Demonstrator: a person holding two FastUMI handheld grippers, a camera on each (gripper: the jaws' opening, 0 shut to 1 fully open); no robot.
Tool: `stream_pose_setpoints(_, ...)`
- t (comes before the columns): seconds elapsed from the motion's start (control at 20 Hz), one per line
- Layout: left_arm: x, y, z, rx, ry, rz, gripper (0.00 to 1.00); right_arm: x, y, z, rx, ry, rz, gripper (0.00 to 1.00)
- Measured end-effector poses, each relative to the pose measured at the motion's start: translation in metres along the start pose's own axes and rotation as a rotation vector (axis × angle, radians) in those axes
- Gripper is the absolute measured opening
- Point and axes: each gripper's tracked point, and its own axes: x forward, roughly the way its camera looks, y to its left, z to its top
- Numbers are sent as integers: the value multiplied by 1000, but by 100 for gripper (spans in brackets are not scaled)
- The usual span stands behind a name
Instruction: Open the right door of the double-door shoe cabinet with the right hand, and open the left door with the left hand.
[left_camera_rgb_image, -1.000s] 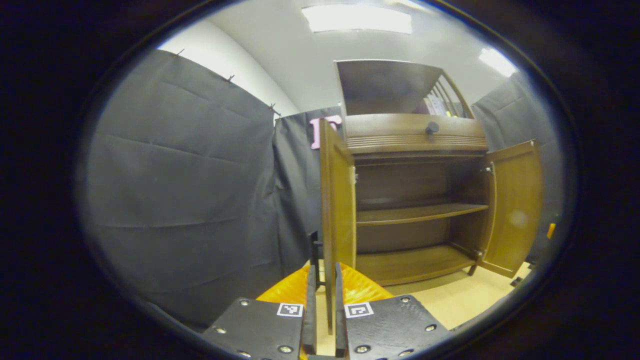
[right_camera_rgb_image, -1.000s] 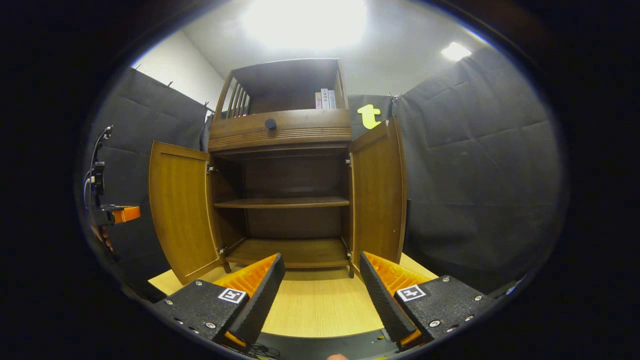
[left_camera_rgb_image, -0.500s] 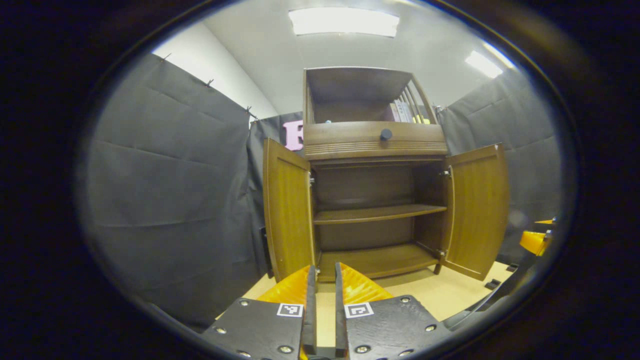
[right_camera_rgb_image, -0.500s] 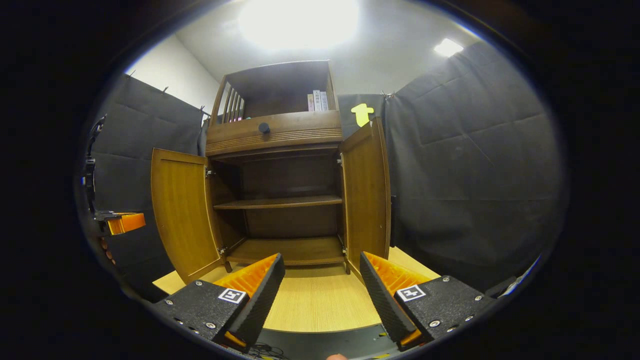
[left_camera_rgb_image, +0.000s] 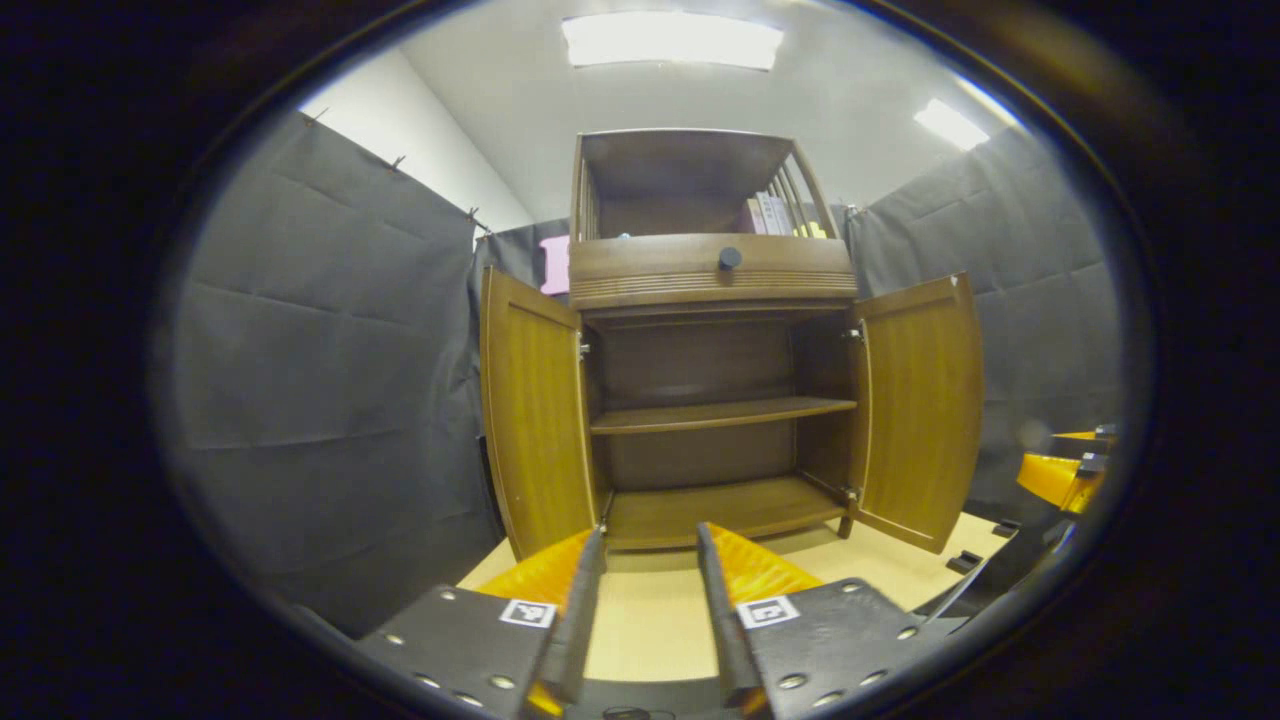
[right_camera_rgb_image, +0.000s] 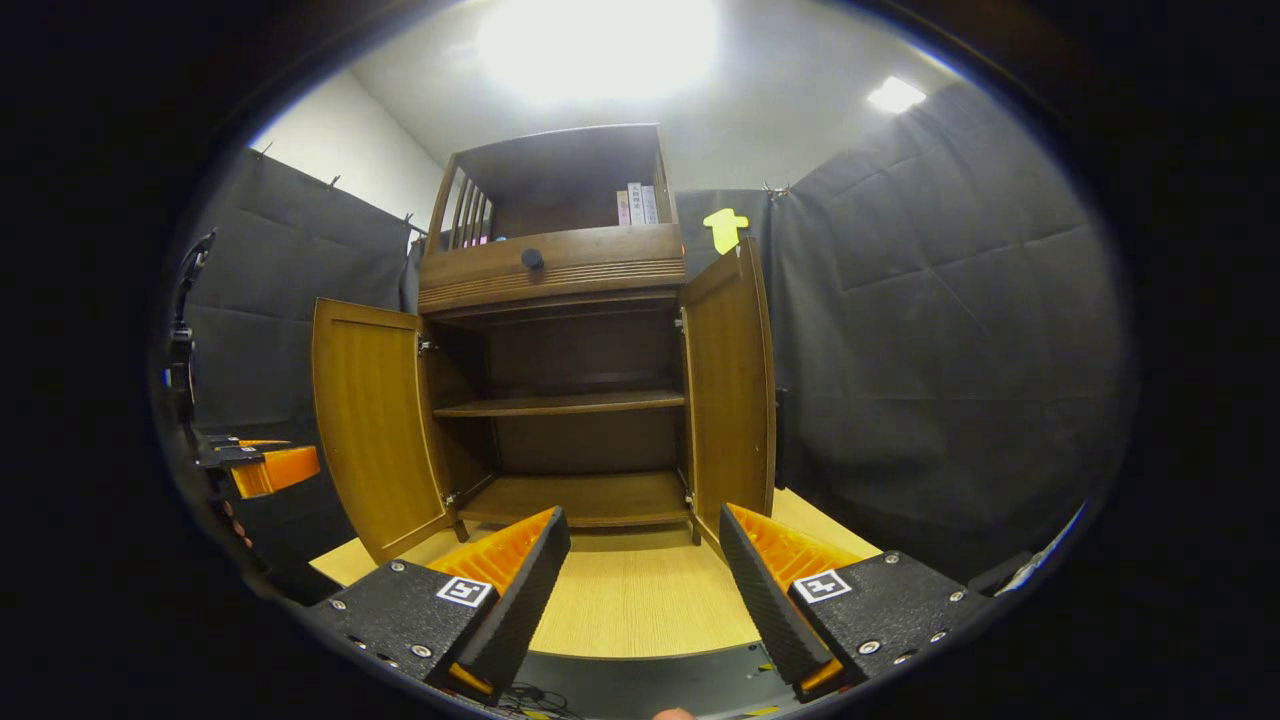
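Both doors, left door (left_camera_rgb_image: 530, 410) and right door (right_camera_rgb_image: 735, 390), swung wide; left tongs (left_camera_rgb_image: 648, 600) and right tongs (right_camera_rgb_image: 645, 580) hover apart, clear of the cabinet (left_camera_rgb_image: 700, 270), gripping nothing.

Ahead of the left claw (left_camera_rgb_image: 648, 600) stands the shoe cabinet (left_camera_rgb_image: 712, 270) on the floor (left_camera_rgb_image: 650, 640), its left door (left_camera_rgb_image: 530, 410) swung out ahead-left of the claw and its right door (left_camera_rgb_image: 925, 405) ahead-right. Inside, a shelf (left_camera_rgb_image: 720, 413) lies above the cabinet's bottom board (left_camera_rgb_image: 715, 510). A drawer (left_camera_rgb_image: 710, 270) sits over the doors (books (left_camera_rgb_image: 772, 213) stand in the open top behind it). The right claw (right_camera_rgb_image: 643, 585) faces the same cabinet, apart from it.
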Motion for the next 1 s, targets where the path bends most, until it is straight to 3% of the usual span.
stream_pose_setpoints(0.1, -4, 3, 2, 7, -6, 13, 79, -2, 1, 0, 2, -2, 3, 94)
stream_pose_setpoints(0.35, -12, 7, 3, 15, -24, 39, 100, -5, 5, 2, -5, -2, 13, 93)
stream_pose_setpoints(1.0, -24, 18, 6, 32, -40, 65, 100, -8, 18, 4, -15, -13, 27, 94)
